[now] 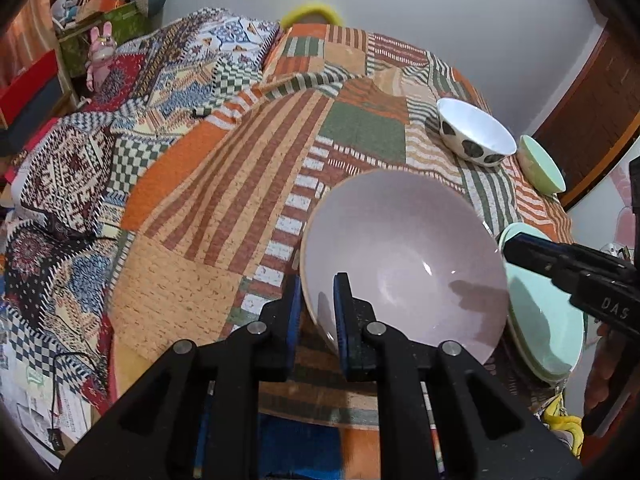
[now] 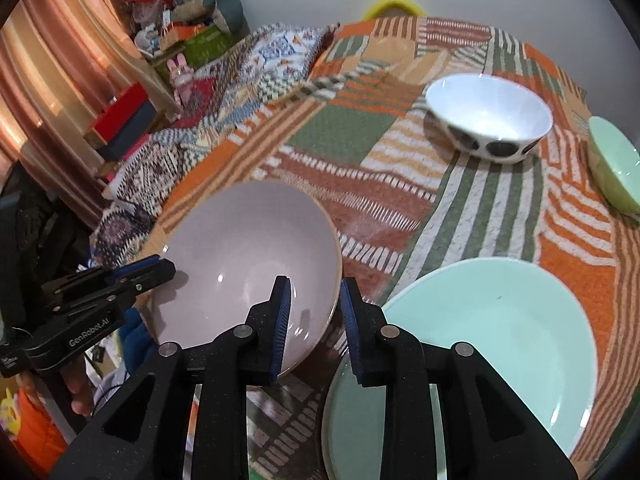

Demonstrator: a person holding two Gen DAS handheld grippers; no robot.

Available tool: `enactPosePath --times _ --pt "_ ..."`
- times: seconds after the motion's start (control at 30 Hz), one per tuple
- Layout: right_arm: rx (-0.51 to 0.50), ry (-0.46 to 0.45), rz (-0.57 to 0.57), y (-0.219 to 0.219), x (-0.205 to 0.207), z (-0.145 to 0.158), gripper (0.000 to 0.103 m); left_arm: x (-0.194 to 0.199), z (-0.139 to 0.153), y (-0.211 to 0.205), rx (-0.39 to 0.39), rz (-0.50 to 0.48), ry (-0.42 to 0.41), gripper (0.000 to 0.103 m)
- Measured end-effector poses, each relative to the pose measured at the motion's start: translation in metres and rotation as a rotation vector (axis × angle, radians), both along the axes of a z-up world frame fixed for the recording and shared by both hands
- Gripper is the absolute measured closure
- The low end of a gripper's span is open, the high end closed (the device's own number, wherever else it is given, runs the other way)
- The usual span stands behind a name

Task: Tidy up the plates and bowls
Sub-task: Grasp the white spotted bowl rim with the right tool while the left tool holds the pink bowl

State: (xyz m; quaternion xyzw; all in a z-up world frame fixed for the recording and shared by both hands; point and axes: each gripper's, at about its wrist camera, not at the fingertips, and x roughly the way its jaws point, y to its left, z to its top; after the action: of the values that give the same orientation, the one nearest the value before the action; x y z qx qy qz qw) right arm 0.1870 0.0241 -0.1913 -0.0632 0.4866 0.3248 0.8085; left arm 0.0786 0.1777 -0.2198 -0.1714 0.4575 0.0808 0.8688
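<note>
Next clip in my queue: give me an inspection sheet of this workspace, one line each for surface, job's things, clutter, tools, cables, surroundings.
Surface: table under a patchwork cloth, rumpled at the far left.
Job's things: pink bowl tilted; mint plate beside it, resting on another plate; spotted white bowl and small green bowl farther back, upright, apart.
Clutter: nothing seen on the cloth besides dishes.
Tools: left tool shut on the pink bowl's near rim; right tool straddles the bowl's opposite rim, pads not visibly pressing.
Cables: thin black wire lies at the left edge of the table.
Surroundings: pink rabbit toy, boxes, curtain, wooden door.
</note>
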Motion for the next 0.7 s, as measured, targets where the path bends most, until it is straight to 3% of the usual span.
enactPosePath --times 0.23,0.47,0.63,0.7 --pt "0.043 -0.083 -0.021 -0.020 -0.002 0.032 0.079 0.005 0.043 -0.011 0.067 -0.024 -0.080 0.089" --pt "0.052 -0.172 -0.063 -0.044 0.009 0.058 0.074 0.027 0.098 -0.033 0.149 -0.076 -0.215 0.085" --pt "0.069 -0.209 -0.104 -0.063 0.025 0.073 0.074 0.055 0.121 -0.049 0.157 -0.129 -0.265 0.084" --pt "0.074 -0.224 -0.119 -0.069 0.030 0.078 0.068 0.067 0.126 -0.055 0.157 -0.148 -0.274 0.083"
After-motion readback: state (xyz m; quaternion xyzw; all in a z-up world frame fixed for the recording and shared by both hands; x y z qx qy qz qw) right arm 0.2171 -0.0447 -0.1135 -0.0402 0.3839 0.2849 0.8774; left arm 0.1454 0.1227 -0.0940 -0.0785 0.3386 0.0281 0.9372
